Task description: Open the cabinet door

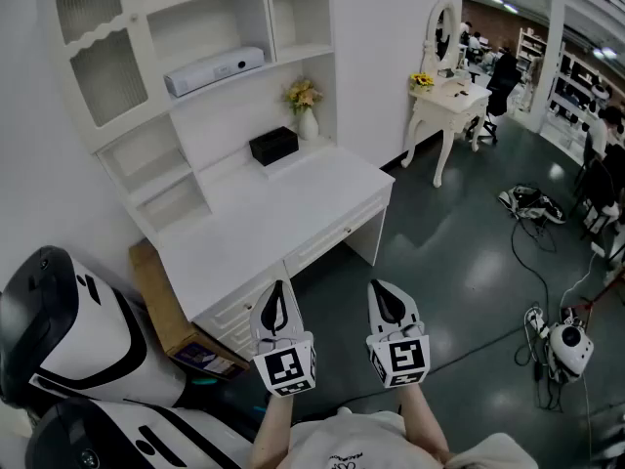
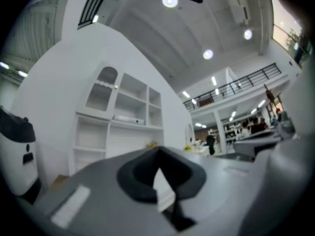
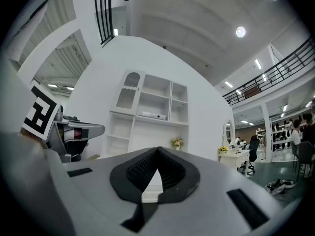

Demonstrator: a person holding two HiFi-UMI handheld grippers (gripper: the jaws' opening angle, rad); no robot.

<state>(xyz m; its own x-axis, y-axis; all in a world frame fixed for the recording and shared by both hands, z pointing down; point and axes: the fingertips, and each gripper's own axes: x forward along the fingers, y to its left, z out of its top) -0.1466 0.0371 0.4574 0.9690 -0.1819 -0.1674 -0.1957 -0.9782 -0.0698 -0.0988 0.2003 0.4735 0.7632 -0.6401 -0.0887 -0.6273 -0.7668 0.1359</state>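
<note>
Machine, far left: a white-and-black robot body [image 1: 68, 330] stands on the floor by the counter's left end.
Cardboard box [image 1: 161, 301]: on the floor, between that machine and the counter.
Cabinet door [image 1: 103, 66]: at the upper left of the white shelf unit above the counter. It has an arched top and a ribbed panel. It is closed and well apart from both claws.
Shelf: a long white device [image 1: 215, 69] lies on the shelf to the right of the door.
Counter [image 1: 264, 223]: white, with a black box [image 1: 273, 146] and a vase of flowers [image 1: 305, 106] at its back.
Left claw [image 1: 280, 296]: jaws together with nothing between them. It is held in the air at the counter's front edge and points toward the shelf unit.
Right claw [image 1: 386, 296]: jaws together and empty. It is near the left claw and parallel to it.
Far right: a white dressing table [image 1: 444, 106] with an oval mirror and yellow flowers. Cables [image 1: 532, 252] lie on the dark floor.
</note>
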